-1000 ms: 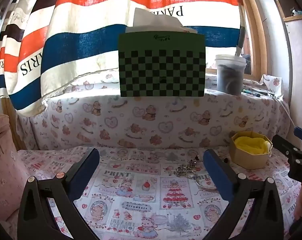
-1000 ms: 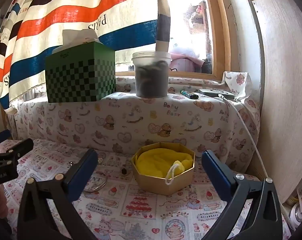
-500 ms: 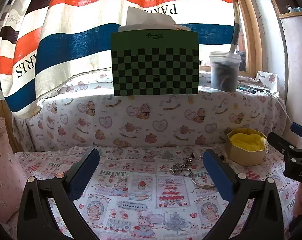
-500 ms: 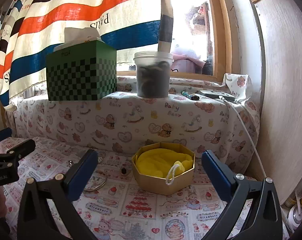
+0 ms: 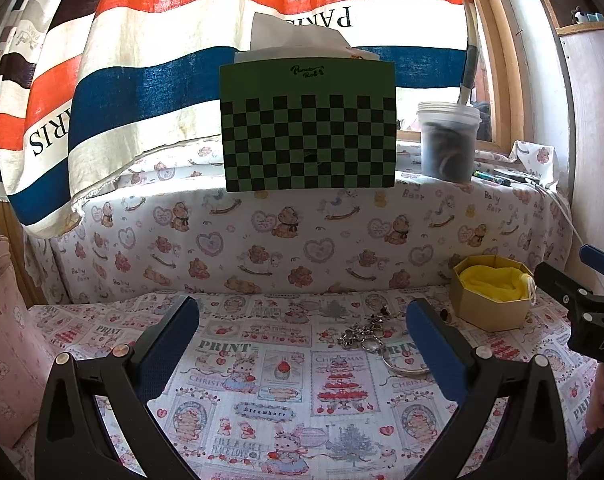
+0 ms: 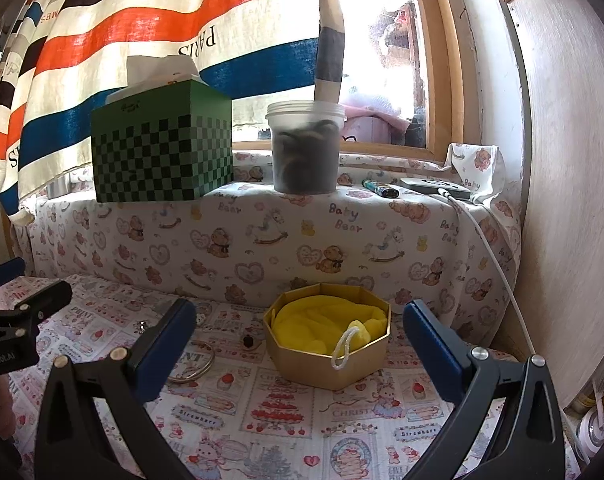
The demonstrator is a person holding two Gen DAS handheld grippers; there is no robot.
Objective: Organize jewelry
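Above the patterned tabletop (image 5: 286,384), the left gripper (image 5: 302,344) hangs with jaws spread wide and empty; the right gripper (image 6: 298,344) is likewise wide apart, holding nothing. Only the left view shows the silver chain cluster (image 5: 361,330) beside the bangle (image 5: 401,362). The right view looks into the gold octagonal box (image 6: 329,364), where a yellow pouch (image 6: 321,326) lies, a small dark ring (image 6: 248,341) just left of it.

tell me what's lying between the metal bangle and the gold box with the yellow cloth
In the right wrist view, a small dark ring lies on the printed cloth between the bangle and the gold box, apart from both.
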